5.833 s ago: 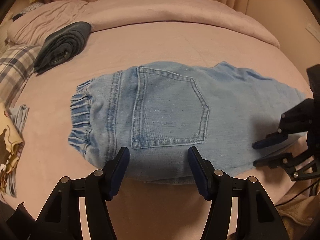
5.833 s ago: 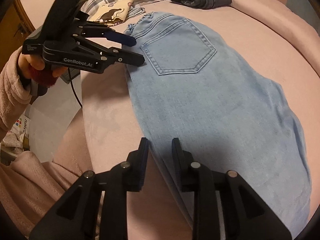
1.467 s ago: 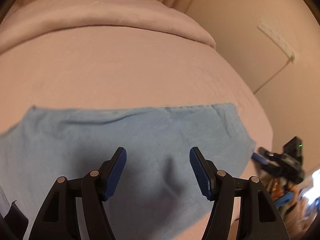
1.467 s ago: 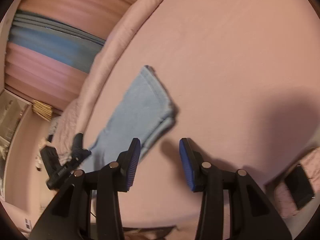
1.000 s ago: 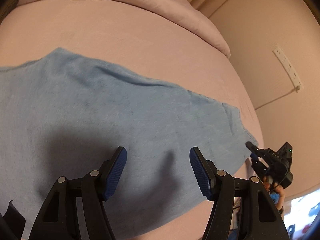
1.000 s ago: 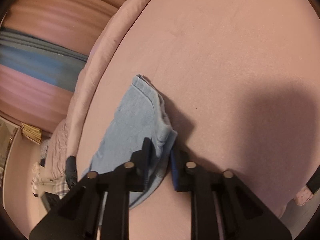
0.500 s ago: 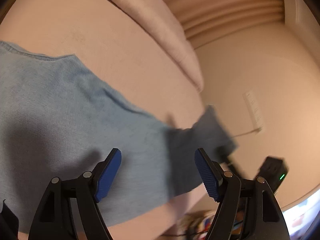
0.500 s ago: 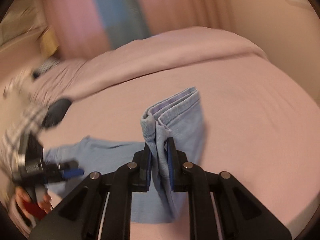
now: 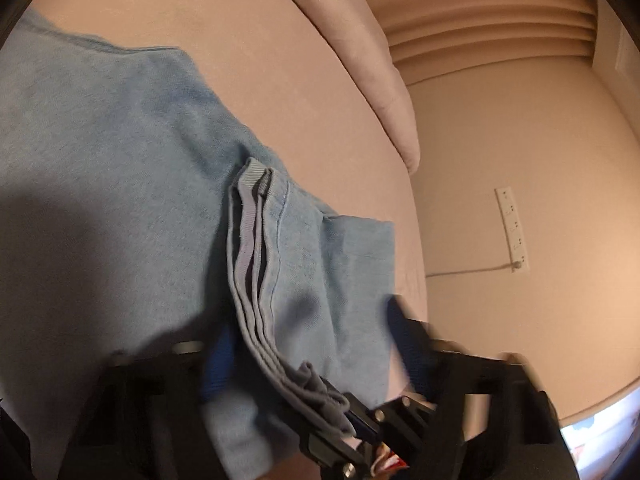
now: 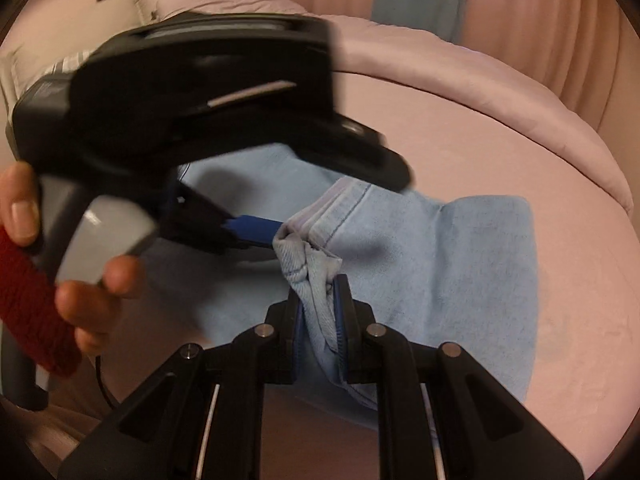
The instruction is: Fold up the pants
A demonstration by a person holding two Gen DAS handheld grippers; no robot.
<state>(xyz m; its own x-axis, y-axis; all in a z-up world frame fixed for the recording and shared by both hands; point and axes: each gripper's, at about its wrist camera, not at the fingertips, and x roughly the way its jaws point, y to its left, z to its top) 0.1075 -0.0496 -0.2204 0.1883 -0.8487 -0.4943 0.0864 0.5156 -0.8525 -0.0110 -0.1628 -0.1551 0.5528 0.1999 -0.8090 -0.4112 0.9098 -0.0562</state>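
Note:
Light blue jeans (image 9: 120, 160) lie on the pink bed. One leg end is lifted and folded back over the rest (image 10: 460, 272). My right gripper (image 10: 319, 304) is shut on the bunched hem (image 10: 308, 248) and holds it up. The layered hem (image 9: 256, 272) stands between the blurred fingers of my left gripper (image 9: 310, 320), whose jaws are closing and do not press on the cloth. In the right wrist view, the left gripper's blue fingertip (image 10: 256, 229) reaches the hem from the left. The right gripper's tips (image 9: 360, 428) show at the bottom of the left wrist view.
A hand with a red cuff (image 10: 36, 296) holds the left gripper's handle. A rolled pink duvet (image 10: 480, 92) runs along the far side of the bed, with pillows (image 10: 132, 4) at the back left. Past the bed's edge stand the wall with a socket strip (image 9: 512, 232) and curtains (image 9: 480, 40).
My right gripper took hold of the leg's hem, lifted it and carried it across to my left gripper. The left gripper's fingers have come closer together around the hem.

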